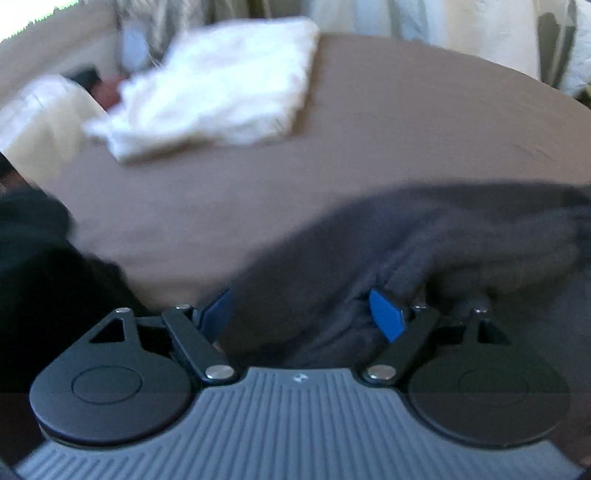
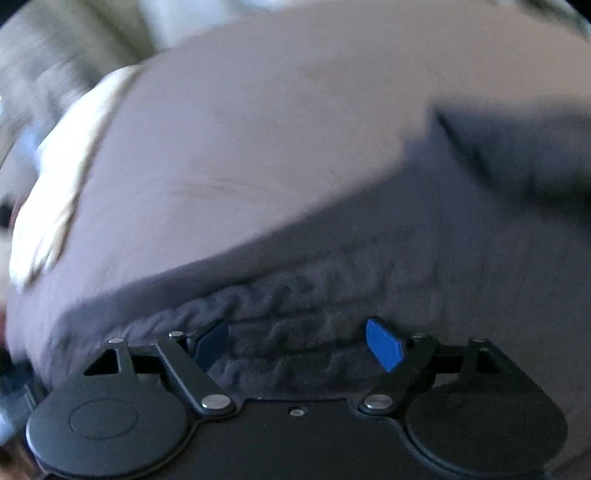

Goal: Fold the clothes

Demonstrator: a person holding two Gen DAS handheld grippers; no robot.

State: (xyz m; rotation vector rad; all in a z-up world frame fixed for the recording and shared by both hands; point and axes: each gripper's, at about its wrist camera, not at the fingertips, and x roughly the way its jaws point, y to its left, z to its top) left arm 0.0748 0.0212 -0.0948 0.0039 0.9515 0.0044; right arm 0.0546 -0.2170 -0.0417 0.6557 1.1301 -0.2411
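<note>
A dark grey garment (image 1: 424, 236) lies on the brown bed sheet (image 1: 388, 122), spread from my left gripper toward the right. My left gripper (image 1: 301, 314) is open, its blue pads (image 1: 386, 314) wide apart, and bunched grey cloth sits between them. In the right wrist view the same grey garment (image 2: 406, 258) shows its gathered, elastic-like edge (image 2: 295, 299) right in front of my right gripper (image 2: 301, 341). That gripper is open too, with cloth lying between its blue pads (image 2: 384, 343). Both views are motion-blurred.
A folded white cloth (image 1: 218, 88) lies at the far left of the bed; it shows as a pale strip (image 2: 62, 173) in the right wrist view. A cream pillow (image 1: 40, 118) sits beside it. Dark fabric (image 1: 37, 258) is at my left. Curtains (image 1: 424, 18) hang behind.
</note>
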